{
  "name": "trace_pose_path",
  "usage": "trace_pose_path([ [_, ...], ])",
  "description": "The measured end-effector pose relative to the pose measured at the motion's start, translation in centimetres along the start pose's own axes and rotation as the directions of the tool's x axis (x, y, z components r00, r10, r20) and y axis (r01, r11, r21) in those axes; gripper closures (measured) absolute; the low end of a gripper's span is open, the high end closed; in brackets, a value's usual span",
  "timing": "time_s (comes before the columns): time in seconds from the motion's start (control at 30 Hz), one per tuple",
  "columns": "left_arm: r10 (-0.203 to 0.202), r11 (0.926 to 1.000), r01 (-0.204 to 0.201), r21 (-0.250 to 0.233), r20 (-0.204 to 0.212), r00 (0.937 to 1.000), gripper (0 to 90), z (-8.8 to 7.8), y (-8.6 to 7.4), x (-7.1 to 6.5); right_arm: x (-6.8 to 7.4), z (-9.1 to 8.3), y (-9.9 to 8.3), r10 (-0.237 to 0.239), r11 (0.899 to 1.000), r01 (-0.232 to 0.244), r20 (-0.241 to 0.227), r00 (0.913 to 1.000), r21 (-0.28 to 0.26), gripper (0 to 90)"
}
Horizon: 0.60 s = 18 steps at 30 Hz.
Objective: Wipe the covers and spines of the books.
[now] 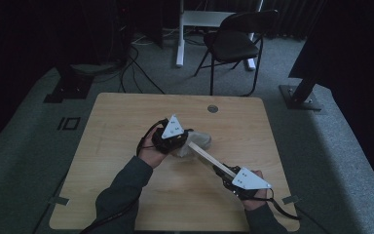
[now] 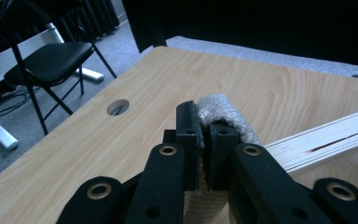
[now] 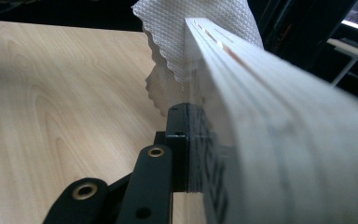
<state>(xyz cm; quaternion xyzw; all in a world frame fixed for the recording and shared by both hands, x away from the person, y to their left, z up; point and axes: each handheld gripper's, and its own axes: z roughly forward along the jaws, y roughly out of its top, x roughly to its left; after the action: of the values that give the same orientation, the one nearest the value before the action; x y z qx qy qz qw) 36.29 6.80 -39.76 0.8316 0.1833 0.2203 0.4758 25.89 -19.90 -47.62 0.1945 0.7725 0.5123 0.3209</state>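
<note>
My left gripper (image 1: 186, 138) (image 2: 204, 128) is near the table's middle, shut on a white embossed paper towel (image 1: 200, 139) (image 2: 226, 115) that bunches over its jaw tips. A flat pale wooden board (image 1: 208, 157) (image 2: 324, 140) (image 3: 270, 130) is held edge-on, and my right gripper (image 1: 222, 171) (image 3: 199, 140) is shut on its near end at the front right. The board's far end reaches up and left to the paper towel (image 3: 177, 28), which drapes against its tip. In the right gripper view the board hides the right jaw.
The light wooden table (image 1: 121, 146) has a round cable hole (image 1: 213, 108) (image 2: 118, 107) near its far edge. A black folding chair (image 1: 236, 41) (image 2: 46, 60) and a white desk leg (image 1: 180, 34) stand on the grey carpet beyond.
</note>
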Motion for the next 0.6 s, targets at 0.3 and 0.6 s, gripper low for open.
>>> trace_pose_path([
  [0.3, -0.011, 0.9999, 0.011, -0.010, 0.022, 0.9997, 86.5, -0.1, 0.9, 0.1, 0.8, 0.6, 0.5, -0.085, 0.996, 0.084, 0.032, 0.9958, 0.023, 78.1],
  [0.6, -0.008, 1.0000, 0.007, 0.005, 0.039, 0.9992, 86.5, 0.4, 1.0, -0.2, 1.6, 1.0, 0.4, -0.145, 0.988, 0.141, 0.077, 0.9864, 0.056, 78.2],
])
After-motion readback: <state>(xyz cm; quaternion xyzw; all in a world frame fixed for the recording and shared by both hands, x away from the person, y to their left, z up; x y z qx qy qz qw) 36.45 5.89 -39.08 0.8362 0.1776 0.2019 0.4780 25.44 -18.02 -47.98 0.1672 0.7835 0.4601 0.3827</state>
